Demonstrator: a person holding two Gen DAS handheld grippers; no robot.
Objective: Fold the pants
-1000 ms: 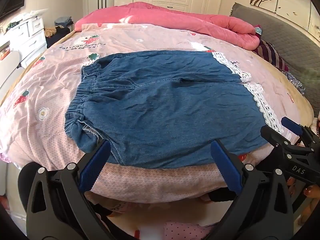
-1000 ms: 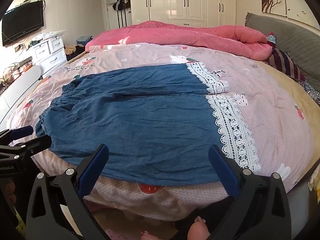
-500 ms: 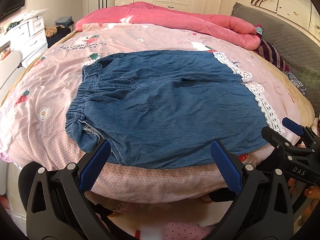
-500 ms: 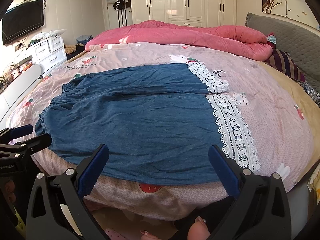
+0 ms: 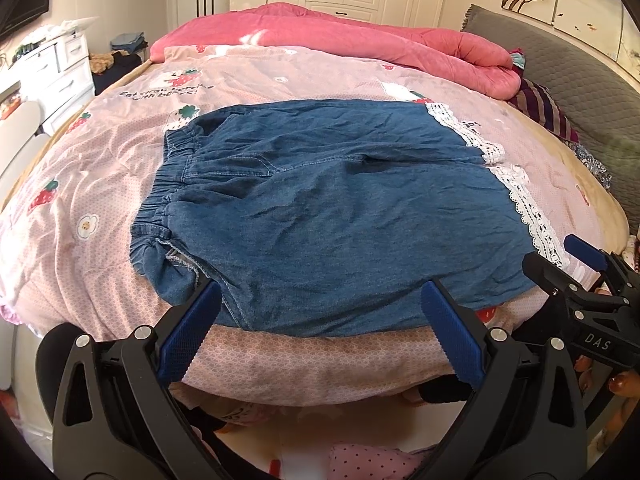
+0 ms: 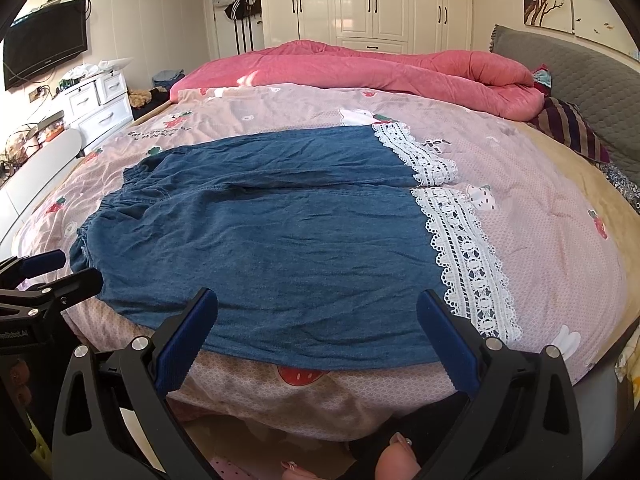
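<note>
Blue denim pants (image 5: 320, 216) with white lace hems (image 5: 520, 204) lie flat on the pink bedspread, waistband to the left, hems to the right. They also show in the right wrist view (image 6: 280, 240), lace (image 6: 460, 240) at right. My left gripper (image 5: 320, 312) is open and empty, held off the near bed edge by the waistband end. My right gripper (image 6: 316, 320) is open and empty, off the near edge by the hem end. Each gripper shows at the side of the other's view.
A rolled pink quilt (image 5: 340, 36) lies at the far side of the bed. A grey headboard (image 6: 580, 92) and striped pillow (image 6: 572, 128) are at right. White drawers (image 6: 96, 108) stand at left, wardrobes behind.
Both grippers have crept slightly forward toward the bed edge; the pants have not moved and both stay open.
</note>
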